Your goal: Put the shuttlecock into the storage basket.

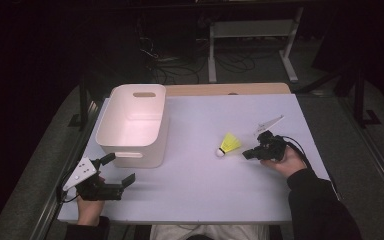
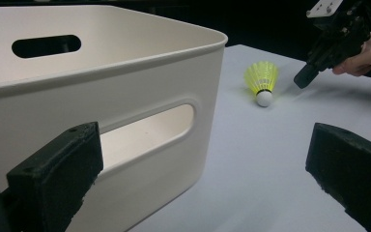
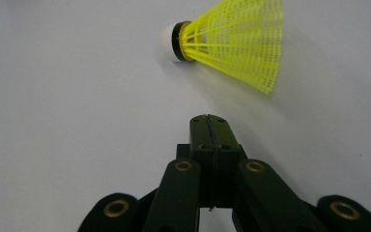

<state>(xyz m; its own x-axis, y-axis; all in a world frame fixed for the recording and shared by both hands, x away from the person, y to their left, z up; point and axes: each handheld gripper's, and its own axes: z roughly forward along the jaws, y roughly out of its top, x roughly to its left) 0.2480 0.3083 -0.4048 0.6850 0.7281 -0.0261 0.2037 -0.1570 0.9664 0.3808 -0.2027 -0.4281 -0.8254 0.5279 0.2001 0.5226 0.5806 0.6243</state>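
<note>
— The right gripper [image 3: 208, 121]?
— Jaws pressed together, empty — just short of the yellow shuttlecock [image 3: 232, 41] lying on the counter [image 1: 205, 190].
— The left gripper [image 1: 119, 170]?
— Jaws wide apart, holding nothing, beside the white bin [image 2: 125, 87].

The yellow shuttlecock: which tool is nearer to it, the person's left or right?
Right. The right tool sits just beside the shuttlecock, jaws shut, not touching. The left tool is far across the table by the white bin.
</note>
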